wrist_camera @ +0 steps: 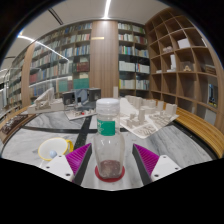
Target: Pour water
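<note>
A clear plastic bottle [108, 145] with a white cap and a green neck band stands upright on the white marbled table [170, 140]. A red ring shows around its base. It sits between the fingers of my gripper [112, 160], which is open. A small gap shows on each side, between the bottle and the magenta pads [80, 158]. A small white cup with a yellow rim [53, 149] rests on the table to the left, just beyond the left finger.
Papers and small objects [140, 125] lie on the table beyond the bottle. Tall bookshelves [65, 60] line the back wall, and a curved wooden shelf unit [185, 60] stands to the right. The table's wooden edge [205, 130] runs along the right.
</note>
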### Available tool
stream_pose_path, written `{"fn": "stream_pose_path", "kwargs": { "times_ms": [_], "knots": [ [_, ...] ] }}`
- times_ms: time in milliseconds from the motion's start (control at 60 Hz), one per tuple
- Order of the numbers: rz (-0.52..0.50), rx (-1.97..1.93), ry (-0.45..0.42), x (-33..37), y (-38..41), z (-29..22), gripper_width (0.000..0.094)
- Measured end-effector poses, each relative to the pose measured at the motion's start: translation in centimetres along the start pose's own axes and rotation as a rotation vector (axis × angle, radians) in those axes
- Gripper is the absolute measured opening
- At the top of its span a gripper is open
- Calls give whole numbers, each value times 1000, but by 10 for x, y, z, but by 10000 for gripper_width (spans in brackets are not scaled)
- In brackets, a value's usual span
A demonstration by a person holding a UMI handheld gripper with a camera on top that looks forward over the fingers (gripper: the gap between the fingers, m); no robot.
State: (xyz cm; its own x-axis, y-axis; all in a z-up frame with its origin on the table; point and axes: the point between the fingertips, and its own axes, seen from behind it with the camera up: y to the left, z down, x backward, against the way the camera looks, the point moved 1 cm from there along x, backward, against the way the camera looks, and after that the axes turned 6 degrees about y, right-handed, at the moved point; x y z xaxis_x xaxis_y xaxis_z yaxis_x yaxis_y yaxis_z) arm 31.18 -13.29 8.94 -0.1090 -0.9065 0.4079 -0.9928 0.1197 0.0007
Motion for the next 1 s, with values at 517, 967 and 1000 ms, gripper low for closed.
{"fn": "stream_pose_path", "kwargs": {
  "times_ms": [517,967,1000],
  "knots": [
    [77,14,107,286,54,18,859],
    [125,54,72,405,65,28,860],
    [132,56,73,408,64,28,860]
  ]
}}
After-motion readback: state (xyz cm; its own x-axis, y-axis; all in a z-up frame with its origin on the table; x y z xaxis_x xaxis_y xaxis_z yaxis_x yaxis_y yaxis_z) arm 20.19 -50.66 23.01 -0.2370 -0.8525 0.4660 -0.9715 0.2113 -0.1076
